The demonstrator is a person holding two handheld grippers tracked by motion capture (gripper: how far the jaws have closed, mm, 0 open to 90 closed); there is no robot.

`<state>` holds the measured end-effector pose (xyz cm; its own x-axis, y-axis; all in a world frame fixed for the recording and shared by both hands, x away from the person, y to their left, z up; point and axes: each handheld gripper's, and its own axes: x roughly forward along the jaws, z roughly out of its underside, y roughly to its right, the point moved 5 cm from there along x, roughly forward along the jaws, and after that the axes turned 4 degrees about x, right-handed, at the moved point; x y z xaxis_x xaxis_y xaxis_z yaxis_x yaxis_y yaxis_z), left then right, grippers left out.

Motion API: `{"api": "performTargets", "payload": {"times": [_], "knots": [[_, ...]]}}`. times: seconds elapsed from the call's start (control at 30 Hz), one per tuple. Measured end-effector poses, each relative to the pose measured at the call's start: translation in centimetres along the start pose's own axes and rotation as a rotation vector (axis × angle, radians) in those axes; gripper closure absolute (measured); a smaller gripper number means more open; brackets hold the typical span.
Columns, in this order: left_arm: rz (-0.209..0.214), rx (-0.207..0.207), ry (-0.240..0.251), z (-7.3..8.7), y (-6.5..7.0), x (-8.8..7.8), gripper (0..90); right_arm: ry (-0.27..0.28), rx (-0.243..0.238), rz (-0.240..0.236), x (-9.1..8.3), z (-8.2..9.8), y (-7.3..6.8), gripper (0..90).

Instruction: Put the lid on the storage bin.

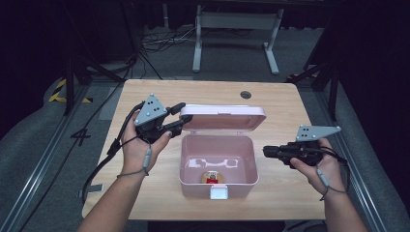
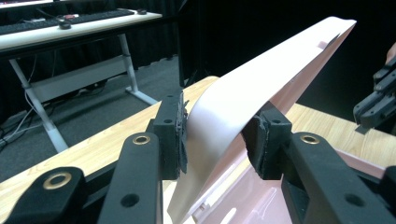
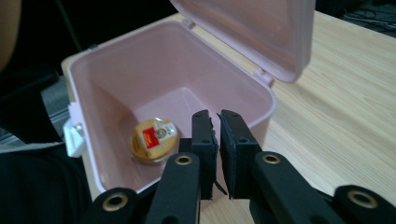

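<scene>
Work in hand: a pink box point(image 1: 217, 166) stands open near the middle of the table point(image 1: 285, 111), its lid point(image 1: 223, 117) raised behind it; a small round tin point(image 1: 211, 177) lies inside on the floor, toward the front wall with the white latch point(image 1: 219, 193).

Left gripper point(image 1: 185, 116): it sits at the lid's left end. In the left gripper view the lid's point(image 2: 261, 88) edge runs up between the two jaws; the left pad point(image 2: 180, 135) lies against the plastic. Whether the right pad point(image 2: 257, 144) presses or merely stands beside it is hard to tell from this angle, so the grip reads as a loose pinch at best, the jaws partly spread around the lid.

Right gripper point(image 1: 267, 152): it hangs to the right of the box, apart from it, pointing at the right wall. In its own view the fingers point(image 3: 204, 135) are drawn almost together with nothing between them.

Deciding relation: the lid's long axis runs left to right along the box's back edge, and the left jaws straddle its left end, so that hand governs whether the lid swings down.

Tin from the right fingers: in the right gripper view the tin point(image 3: 153, 139) lies below and left of the tips, inside the box point(image 3: 116, 74).

Nearer hand: the left for the lid; the right for the tin, by a small margin.
</scene>
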<state>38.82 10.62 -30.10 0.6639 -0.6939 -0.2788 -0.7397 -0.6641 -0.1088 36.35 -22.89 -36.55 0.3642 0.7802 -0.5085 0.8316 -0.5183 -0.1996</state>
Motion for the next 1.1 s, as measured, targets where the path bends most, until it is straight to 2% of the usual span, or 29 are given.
{"api": "performTargets", "payload": {"times": [0.17, 0.3, 0.4, 0.5, 0.67, 0.87, 0.9, 0.93, 1.1], "knots": [[-0.005, 0.013, 0.005, 0.2, 0.4, -0.3, 60.5, 0.017, -0.006, -0.005, 0.0, -0.3, -0.3, 86.2], [-0.001, 0.006, 0.018, 0.6, 0.7, -0.5, 59.4, 0.037, -0.018, -0.019, -0.1, -0.6, -0.9, 87.0], [0.013, -0.029, 0.014, 0.9, 1.0, -0.7, 56.3, 0.049, -0.022, -0.029, 0.0, -0.9, -1.2, 87.3], [0.016, -0.029, 0.008, 1.3, 1.2, -1.0, 54.6, 0.06, -0.027, -0.04, 0.1, -1.1, -1.4, 87.6], [0.015, -0.018, -0.021, 1.7, 1.9, -1.3, 51.1, 0.088, -0.023, -0.056, 0.1, -1.5, -1.5, 88.8], [0.02, -0.014, -0.047, 2.1, 2.4, -1.5, 45.6, 0.13, -0.039, -0.047, -0.1, -2.0, -1.9, 90.0], [0.036, -0.029, -0.071, 2.5, 2.5, -1.3, 43.3, 0.133, -0.041, -0.051, -0.1, -2.1, -2.0, 90.0], [0.036, -0.029, -0.071, 2.5, 2.5, -1.3, 42.1, 0.133, -0.041, -0.051, -0.1, -2.1, -2.0, 90.0], [0.051, -0.029, -0.145, 3.6, 2.6, -1.0, 39.8, 0.14, -0.045, -0.054, 0.1, -2.2, -2.3, 90.0]]}}
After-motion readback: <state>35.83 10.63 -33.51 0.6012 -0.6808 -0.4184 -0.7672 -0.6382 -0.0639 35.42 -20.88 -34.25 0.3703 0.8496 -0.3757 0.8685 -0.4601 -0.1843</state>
